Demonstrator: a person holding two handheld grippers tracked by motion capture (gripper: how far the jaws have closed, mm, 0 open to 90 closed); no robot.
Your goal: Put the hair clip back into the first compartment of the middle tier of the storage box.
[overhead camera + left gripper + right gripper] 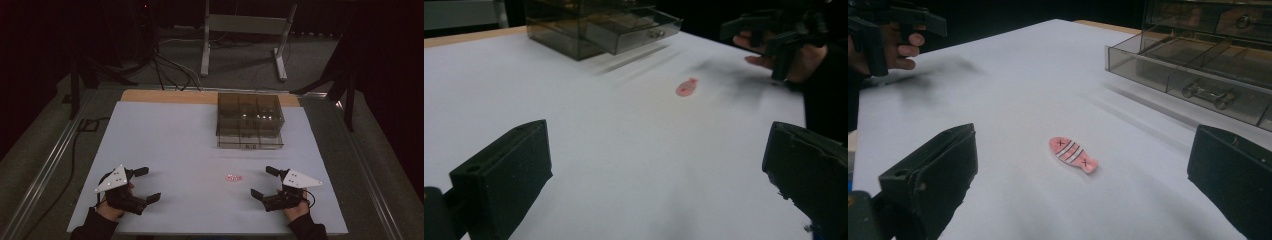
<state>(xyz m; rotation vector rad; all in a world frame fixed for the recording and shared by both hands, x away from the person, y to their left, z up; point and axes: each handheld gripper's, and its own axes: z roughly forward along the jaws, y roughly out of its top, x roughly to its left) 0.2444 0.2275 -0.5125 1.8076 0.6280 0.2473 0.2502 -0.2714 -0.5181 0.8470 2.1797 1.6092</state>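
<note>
Two tools rest low on the desk (165, 130), both spread wide and holding nothing: left tool (141, 184), right tool (263, 181). Between them, nearer the right tool, a pink fish (1073, 154) lies flat on the white surface, untouched. Behind it stands a smoky drawer box (250, 120) with its bottom drawer (1193, 75) pulled out. Judgement: pickup is not yet begun; the next move calls for the right tool to close on the thin, flat fish. Markings: black crosses and stripes on the fish; no readable text or brand.
</note>
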